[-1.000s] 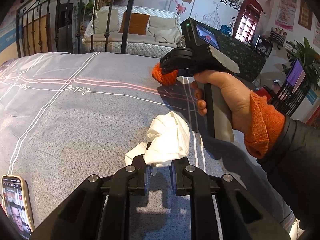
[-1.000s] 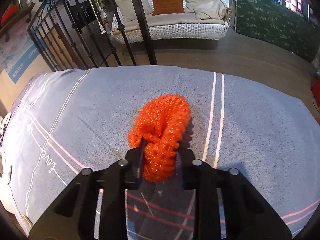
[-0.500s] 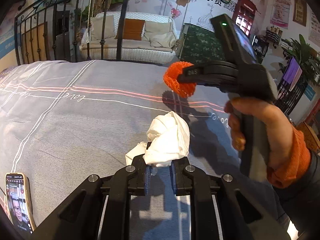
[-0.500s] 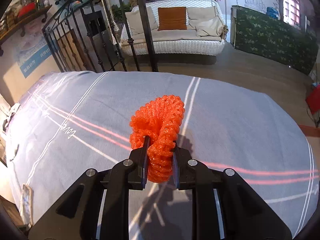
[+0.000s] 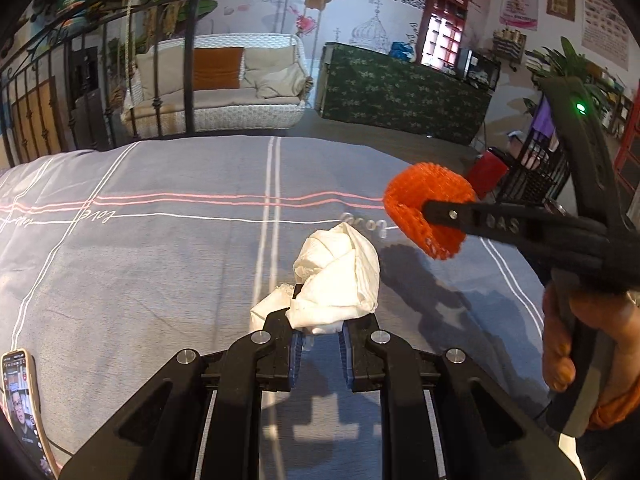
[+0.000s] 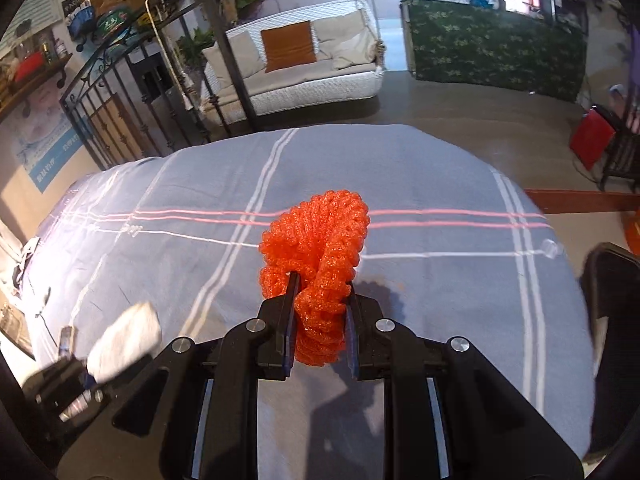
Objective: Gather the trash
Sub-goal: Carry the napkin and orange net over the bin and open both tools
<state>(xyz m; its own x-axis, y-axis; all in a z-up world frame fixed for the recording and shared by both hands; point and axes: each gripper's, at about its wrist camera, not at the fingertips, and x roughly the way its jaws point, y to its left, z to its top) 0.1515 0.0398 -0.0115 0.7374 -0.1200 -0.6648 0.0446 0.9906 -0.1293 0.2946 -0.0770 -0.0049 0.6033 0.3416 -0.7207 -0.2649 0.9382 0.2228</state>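
So both tongs are loaded: the left gripper (image 5: 319,338) is clenched on a crumpled white tissue (image 5: 336,276) held just above the grey striped bedspread (image 5: 160,264), and the right gripper (image 6: 319,314) is pinching an orange foam net (image 6: 318,256) over the same bed. A phone (image 5: 22,404) lies at the bedspread's left edge, well apart from both.

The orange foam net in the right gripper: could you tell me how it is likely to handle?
The orange foam net bulges around the right gripper, so it is probably soft and springy. Its open mesh suggests it is very light. It looks bumpy, so it seems unlikely to slip.
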